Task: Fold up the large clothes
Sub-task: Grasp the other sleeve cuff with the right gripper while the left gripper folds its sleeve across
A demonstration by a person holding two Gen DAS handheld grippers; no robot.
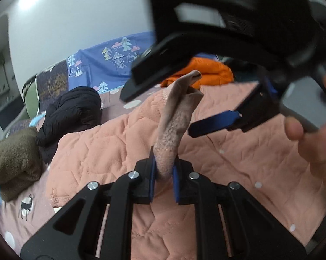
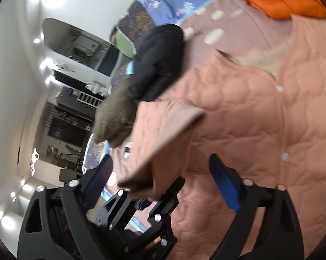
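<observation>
A large pink quilted garment (image 1: 217,151) lies spread over the bed. My left gripper (image 1: 164,171) is shut on a raised strip of it, a sleeve or cuff with a fleecy beige lining (image 1: 176,117), held up above the garment. My right gripper (image 1: 163,99) hangs open just above and beyond that strip, its blue-padded fingers spread to either side of the strip's tip. In the right wrist view the garment (image 2: 260,130) fills the right half, my right gripper (image 2: 160,169) is open and empty, and the left gripper (image 2: 145,195) holds the lifted fold (image 2: 169,130) below it.
A black puffy jacket (image 1: 74,112) and an olive fleece garment (image 1: 13,158) lie at the garment's left. A folded orange jacket (image 1: 202,71) lies beyond it. A blue tree-print cover (image 1: 111,60) lies at the far end of the mauve dotted bedsheet (image 1: 22,221).
</observation>
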